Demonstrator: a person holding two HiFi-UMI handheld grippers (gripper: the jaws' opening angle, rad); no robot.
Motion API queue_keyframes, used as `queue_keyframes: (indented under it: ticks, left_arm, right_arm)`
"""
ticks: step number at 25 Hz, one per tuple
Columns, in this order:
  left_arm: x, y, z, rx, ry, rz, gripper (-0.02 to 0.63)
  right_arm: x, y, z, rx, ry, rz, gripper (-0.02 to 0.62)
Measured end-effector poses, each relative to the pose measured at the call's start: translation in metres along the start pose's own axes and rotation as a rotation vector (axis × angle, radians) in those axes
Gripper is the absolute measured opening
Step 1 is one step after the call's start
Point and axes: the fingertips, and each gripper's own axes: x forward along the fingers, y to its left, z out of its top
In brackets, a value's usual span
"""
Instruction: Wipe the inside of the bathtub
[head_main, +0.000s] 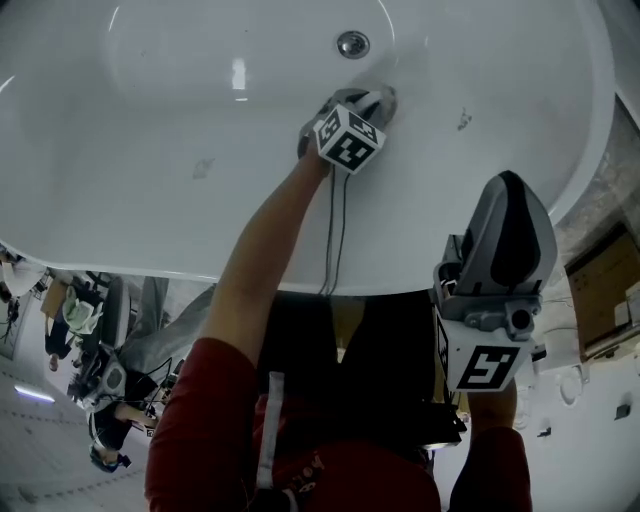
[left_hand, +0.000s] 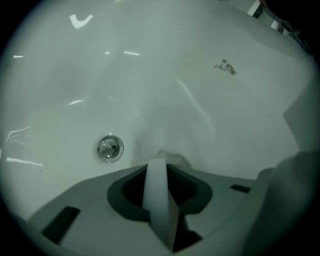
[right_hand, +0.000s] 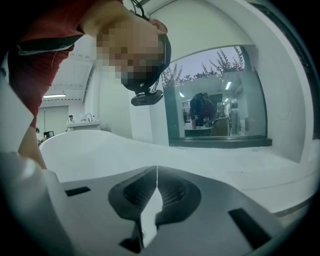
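Observation:
The white bathtub (head_main: 150, 230) fills the top of the head view, with its chrome drain (head_main: 352, 44) at the far side. My left gripper (head_main: 378, 102) reaches down onto the tub floor just below the drain. It is shut on a pale cloth (left_hand: 156, 187) that bunches against the floor at the jaw tips. In the left gripper view the drain (left_hand: 109, 148) lies to the left of the jaws. A dark smudge (left_hand: 225, 66) marks the tub wall ahead; the head view shows this smudge (head_main: 464, 120) too. My right gripper (head_main: 512, 190) hangs outside the rim, shut and empty, pointing upward.
A second faint smudge (head_main: 203, 168) sits on the tub's left inner wall. A cable (head_main: 333, 230) runs from the left gripper over the rim. The right gripper view faces the person's head and a window (right_hand: 220, 95). Cardboard boxes (head_main: 605, 290) stand at the right.

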Motion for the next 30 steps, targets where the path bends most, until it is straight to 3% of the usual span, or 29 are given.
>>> queue_keyframes:
  ticks: [5, 13, 17, 24, 30]
  left_arm:
    - [0.016, 0.016, -0.006, 0.062, 0.007, 0.057, 0.094]
    - [0.017, 0.019, -0.006, 0.026, -0.012, 0.058, 0.094]
    - [0.009, 0.022, -0.005, -0.041, -0.056, 0.089, 0.094]
    - [-0.029, 0.023, 0.001, -0.103, -0.102, 0.109, 0.094]
    - [-0.099, 0.023, 0.010, -0.142, -0.180, 0.127, 0.094]
  right_arm:
    - [0.010, 0.005, -0.006, 0.013, 0.024, 0.028, 0.012]
    - [0.017, 0.015, -0.008, 0.011, 0.031, 0.047, 0.012]
    - [0.014, 0.016, -0.006, -0.005, 0.039, 0.040, 0.012]
    - [0.007, 0.023, 0.013, -0.030, 0.027, 0.011, 0.012]
    - [-0.002, 0.046, 0.062, -0.065, -0.030, -0.006, 0.012]
